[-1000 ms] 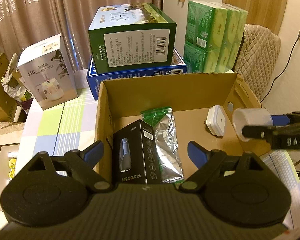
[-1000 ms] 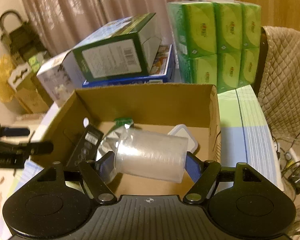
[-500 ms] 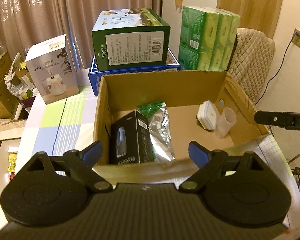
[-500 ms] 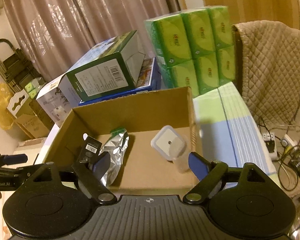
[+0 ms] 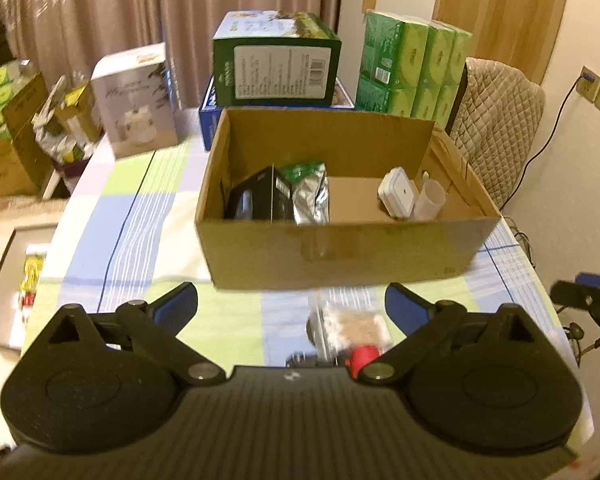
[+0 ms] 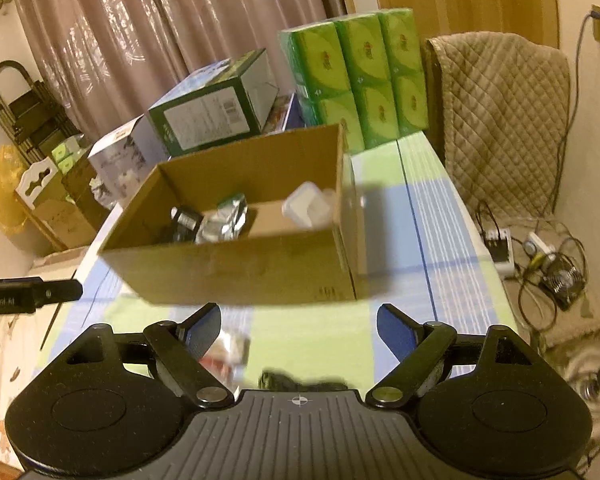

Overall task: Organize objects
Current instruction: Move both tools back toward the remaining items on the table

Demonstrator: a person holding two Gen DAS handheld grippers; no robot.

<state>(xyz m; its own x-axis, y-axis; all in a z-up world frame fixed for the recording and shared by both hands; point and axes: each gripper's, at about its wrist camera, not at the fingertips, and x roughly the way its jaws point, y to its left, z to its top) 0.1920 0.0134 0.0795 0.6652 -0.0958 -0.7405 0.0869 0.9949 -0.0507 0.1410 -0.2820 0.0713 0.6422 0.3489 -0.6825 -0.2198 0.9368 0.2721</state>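
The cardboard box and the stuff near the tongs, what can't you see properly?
- Black box: left wrist view, lower part hidden by the cardboard box front wall.
- Clear cup: right wrist view, blurred, mostly behind the side wall.
- Clear packet: left wrist view, blurred, partly hidden by the left tongs.

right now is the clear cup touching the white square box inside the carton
Touching. The left wrist view shows the clear cup leaning against the white square box with no gap.

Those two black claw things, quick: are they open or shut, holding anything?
Left gripper: open, blue-padded fingers spread, holding nothing.
Right gripper: open, holding nothing.
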